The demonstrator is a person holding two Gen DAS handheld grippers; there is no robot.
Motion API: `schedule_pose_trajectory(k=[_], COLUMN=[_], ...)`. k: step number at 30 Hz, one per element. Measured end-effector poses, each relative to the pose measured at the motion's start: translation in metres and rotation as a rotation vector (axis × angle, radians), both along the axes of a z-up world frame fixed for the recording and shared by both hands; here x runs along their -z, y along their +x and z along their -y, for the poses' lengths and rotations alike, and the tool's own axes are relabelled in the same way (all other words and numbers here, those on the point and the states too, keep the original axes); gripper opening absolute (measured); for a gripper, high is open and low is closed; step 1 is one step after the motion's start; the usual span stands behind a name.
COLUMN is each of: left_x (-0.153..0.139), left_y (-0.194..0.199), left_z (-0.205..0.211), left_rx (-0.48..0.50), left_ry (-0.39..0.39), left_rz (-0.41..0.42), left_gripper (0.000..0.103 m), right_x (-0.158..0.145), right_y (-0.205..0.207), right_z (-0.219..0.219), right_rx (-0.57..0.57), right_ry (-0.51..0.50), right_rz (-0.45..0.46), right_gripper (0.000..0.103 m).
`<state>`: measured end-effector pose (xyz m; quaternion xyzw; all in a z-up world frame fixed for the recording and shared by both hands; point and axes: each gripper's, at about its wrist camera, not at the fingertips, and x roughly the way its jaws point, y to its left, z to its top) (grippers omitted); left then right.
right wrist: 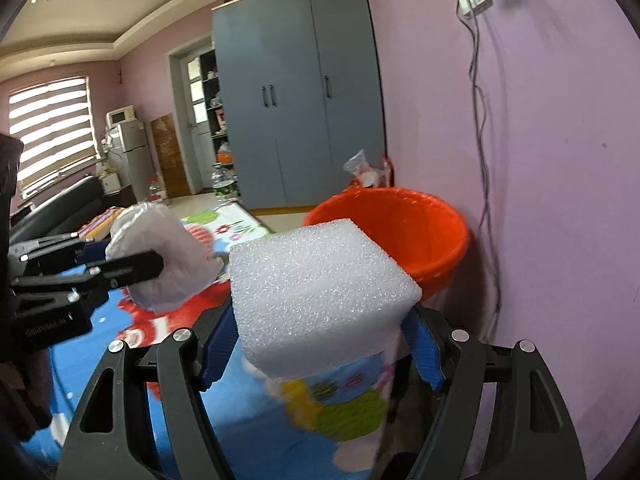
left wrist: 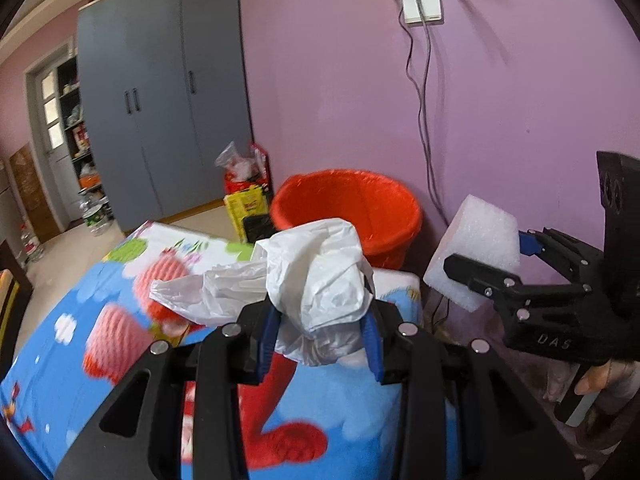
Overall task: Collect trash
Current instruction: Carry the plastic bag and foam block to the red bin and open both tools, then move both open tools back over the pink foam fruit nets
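My left gripper (left wrist: 320, 332) is shut on a crumpled white plastic bag (left wrist: 316, 276), held above the cartoon-print table cover (left wrist: 100, 320). In the right wrist view the same left gripper (right wrist: 132, 264) holds the bag (right wrist: 168, 256) at the left. My right gripper (right wrist: 320, 344) is shut on a white foam block (right wrist: 320, 284), its blue pads (right wrist: 428, 356) pressed on the block's sides. From the left wrist view, the right gripper (left wrist: 492, 256) with the foam block (left wrist: 476, 240) hangs at the right by the wall. An orange bin (left wrist: 348, 208) (right wrist: 404, 228) lined with an orange bag stands open just beyond both grippers.
A purple wall (left wrist: 520, 120) with hanging cables (left wrist: 420, 100) runs close on the right. Grey wardrobe doors (left wrist: 160, 92), a red and yellow box with bags (left wrist: 246, 192) and bottles on the floor (left wrist: 96, 212) lie behind. A hand (left wrist: 600, 380) holds the right gripper's handle.
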<state>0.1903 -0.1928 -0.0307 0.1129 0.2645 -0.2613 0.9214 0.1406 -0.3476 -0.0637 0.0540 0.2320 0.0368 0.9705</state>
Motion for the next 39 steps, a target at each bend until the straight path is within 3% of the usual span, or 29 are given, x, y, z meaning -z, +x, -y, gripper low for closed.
schedule_pose_trajectory(k=[14, 27, 30, 33, 39], left_x=[-0.031, -0.010, -0.010, -0.014, -0.020], left_y=[0.123, 0.236, 0.248, 0.246, 0.210], left_z=[0.090, 0.147, 0.150, 0.135, 0.080], left_rx=[0.137, 0.130, 0.106, 0.066, -0.013], left_ry=[-0.025, -0.007, -0.019, -0.051, -0.026], left_rz=[-0.008, -0.006, 0.003, 0.012, 0.034], left_gripper=[0.038, 0.046, 0.050, 0.060, 0.071], right_x=[0.015, 0.047, 0.052, 0.052, 0.035], right_y=[0.103, 0.211, 0.233, 0.239, 0.199], right_z=[0.066, 0.107, 0.113, 0.114, 0.109], right_rx=[0.052, 0.072, 0.081, 0.086, 0.118], right_ry=[-0.044, -0.038, -0.029, -0.035, -0.035], right_rz=[-0.026, -0.033, -0.023, -0.018, 0.000], right_gripper=[0.071, 0.073, 0.077, 0.077, 0.082])
